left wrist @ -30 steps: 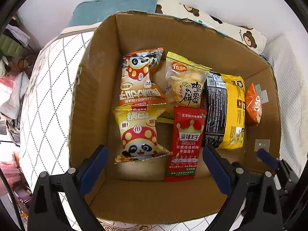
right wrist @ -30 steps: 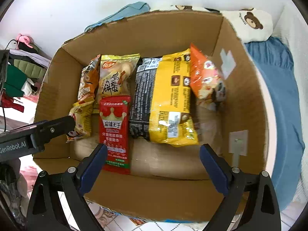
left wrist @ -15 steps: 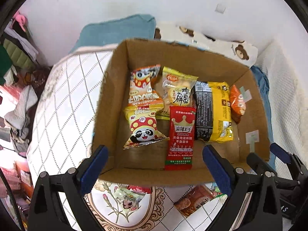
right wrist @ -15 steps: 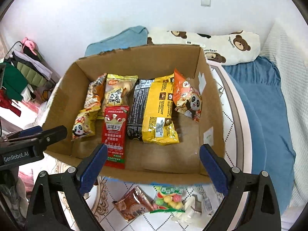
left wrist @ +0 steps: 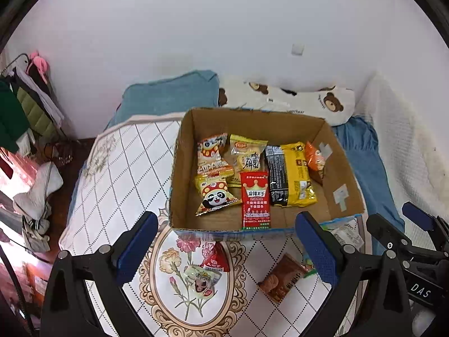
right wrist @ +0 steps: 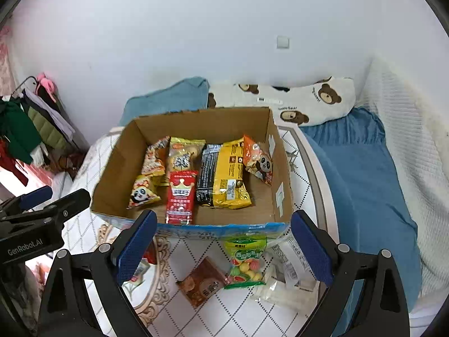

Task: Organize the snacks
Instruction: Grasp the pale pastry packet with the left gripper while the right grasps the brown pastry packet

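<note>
A cardboard box (left wrist: 179, 168) sits on a bed (left wrist: 112, 174) covered with a white quilted spread bearing a floral medallion (left wrist: 179, 275); snack packets lie flat inside the box, among them a red packet (left wrist: 254, 200) and a yellow-and-black bag (right wrist: 224, 174); a brown packet (right wrist: 203, 282), a green candy bag (right wrist: 247, 261) and a red triangular packet (left wrist: 214, 259) lie loose in front of it; a teddy-bear pillow (right wrist: 308, 101) and blue towel (left wrist: 171, 92) rest against the white wall (left wrist: 224, 28); clothes (left wrist: 22, 106) hang at left; left gripper (left wrist: 224, 247) and right gripper (right wrist: 223, 245) hover spread wide, holding nothing.
</note>
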Tool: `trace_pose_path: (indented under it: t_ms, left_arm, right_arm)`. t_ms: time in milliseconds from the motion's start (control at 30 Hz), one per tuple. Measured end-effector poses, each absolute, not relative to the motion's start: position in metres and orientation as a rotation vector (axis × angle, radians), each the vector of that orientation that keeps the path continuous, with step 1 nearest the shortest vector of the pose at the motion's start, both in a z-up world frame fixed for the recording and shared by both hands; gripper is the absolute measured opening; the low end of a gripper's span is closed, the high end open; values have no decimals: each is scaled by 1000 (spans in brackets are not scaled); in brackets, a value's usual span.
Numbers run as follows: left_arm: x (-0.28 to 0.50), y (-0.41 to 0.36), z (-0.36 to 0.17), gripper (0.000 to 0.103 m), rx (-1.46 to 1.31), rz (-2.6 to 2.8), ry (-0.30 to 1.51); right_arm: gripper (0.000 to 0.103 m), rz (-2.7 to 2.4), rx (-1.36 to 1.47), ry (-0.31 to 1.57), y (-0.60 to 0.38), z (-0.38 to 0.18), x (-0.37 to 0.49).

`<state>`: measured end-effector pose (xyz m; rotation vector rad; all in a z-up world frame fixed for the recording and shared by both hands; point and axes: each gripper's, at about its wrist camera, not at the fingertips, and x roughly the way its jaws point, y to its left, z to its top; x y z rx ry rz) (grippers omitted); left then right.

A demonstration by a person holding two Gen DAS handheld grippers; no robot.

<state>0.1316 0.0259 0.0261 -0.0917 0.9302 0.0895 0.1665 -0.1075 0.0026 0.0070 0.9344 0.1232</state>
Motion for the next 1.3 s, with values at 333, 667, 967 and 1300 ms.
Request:
trace_pose_path:
  t_ms: [333,667,967,1300]
  left_arm:
    - [94,30,32,100,-93,144,886]
    - [82,72,-78,100,-95,293,1168]
    - [110,76,-155,100,-217,182,1409]
    - [142,66,-206,45,-253,185,1471]
  right_arm:
    - [98,186,96,950,-112,4,132]
    - [69,187,303,1306,-126,-152,149]
    - [78,75,336,1449,-105,-232,176]
    - [73,158,-37,1378,-54,-243,160]
